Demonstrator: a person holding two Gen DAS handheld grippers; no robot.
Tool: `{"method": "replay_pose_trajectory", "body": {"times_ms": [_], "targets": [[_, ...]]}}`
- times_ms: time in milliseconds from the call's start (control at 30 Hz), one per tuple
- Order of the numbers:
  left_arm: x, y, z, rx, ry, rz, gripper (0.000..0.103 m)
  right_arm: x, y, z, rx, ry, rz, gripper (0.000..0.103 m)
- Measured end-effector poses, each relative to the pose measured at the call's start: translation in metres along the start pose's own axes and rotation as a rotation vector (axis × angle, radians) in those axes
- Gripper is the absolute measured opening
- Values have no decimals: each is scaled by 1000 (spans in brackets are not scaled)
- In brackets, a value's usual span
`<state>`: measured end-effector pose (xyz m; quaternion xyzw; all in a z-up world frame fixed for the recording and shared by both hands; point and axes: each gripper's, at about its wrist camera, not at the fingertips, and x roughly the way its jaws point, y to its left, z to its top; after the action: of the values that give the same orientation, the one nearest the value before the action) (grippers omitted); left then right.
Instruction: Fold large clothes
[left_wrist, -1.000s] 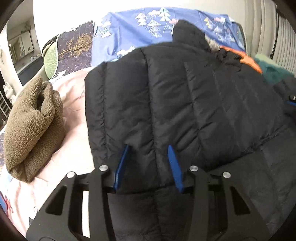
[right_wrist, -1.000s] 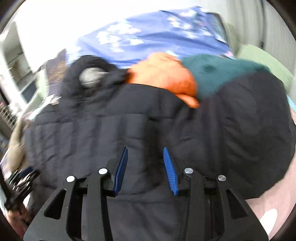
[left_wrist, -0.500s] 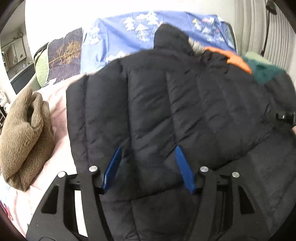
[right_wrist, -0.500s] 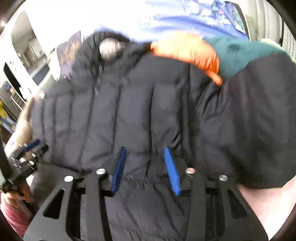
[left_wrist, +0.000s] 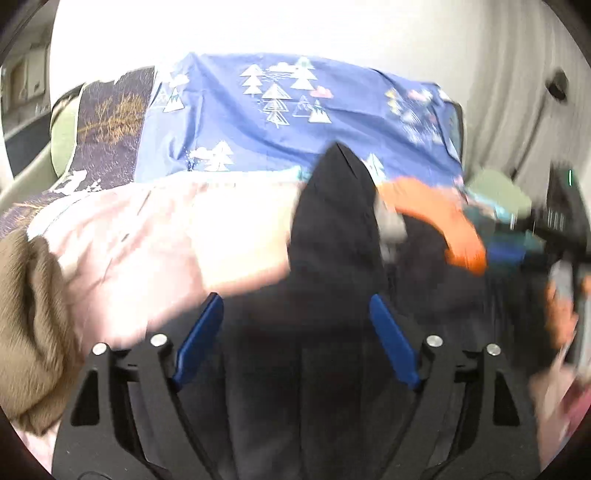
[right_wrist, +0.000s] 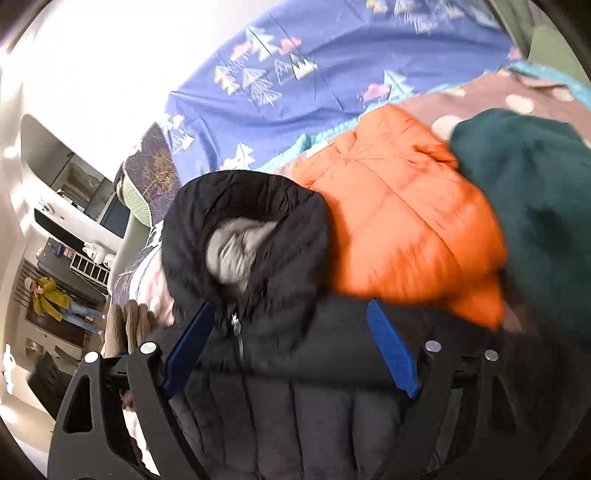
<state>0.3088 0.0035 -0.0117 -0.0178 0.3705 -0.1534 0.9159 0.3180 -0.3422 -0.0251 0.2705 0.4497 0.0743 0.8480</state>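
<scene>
Covering bed (left_wrist: 155, 236): pink sheet, blue blanket (left_wrist: 280, 122)

I am in a bedroom of a home: under me is a bed with a pale pink sheet (left_wrist: 155, 236) and a blue cover (left_wrist: 295, 118) printed with white trees and clouds. Clothes lie heaped on it, a black puffer jacket (right_wrist: 251, 229), an orange one (right_wrist: 399, 221), a teal garment (right_wrist: 535, 192) and a folded brown fleece (left_wrist: 29, 325). Past the bed's edge I see shelving (right_wrist: 90, 267) and white walls.
</scene>
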Motion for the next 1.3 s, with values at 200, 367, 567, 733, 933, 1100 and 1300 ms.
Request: {"method": "replay_pose_trajectory", "body": {"times_ms": [200,367,567,733,933,1100,1300], "targets": [[78,2,79,-72,77,-18,84,71,-13,33,65,86,31,85],[139,-10,98,-103,167,-97,23,93,-15,47,48,52,117,51],[96,-27,87,-9,44,-221,6,48,6,39,-123,-62,219,11],[13,-23,48,85,-30,-346,6,-25,40,-12,-403,-138,306,11],[-74,19,-57,94,-81,-312,25,-94,27,-132,-639,-136,197,38],[-94,41,-103,65,-63,-202,25,-118,-4,-192,-641,-129,63,41],[-48,-20,-107,90,8,-201,17,-65,16,-186,-433,-76,61,41]]}}
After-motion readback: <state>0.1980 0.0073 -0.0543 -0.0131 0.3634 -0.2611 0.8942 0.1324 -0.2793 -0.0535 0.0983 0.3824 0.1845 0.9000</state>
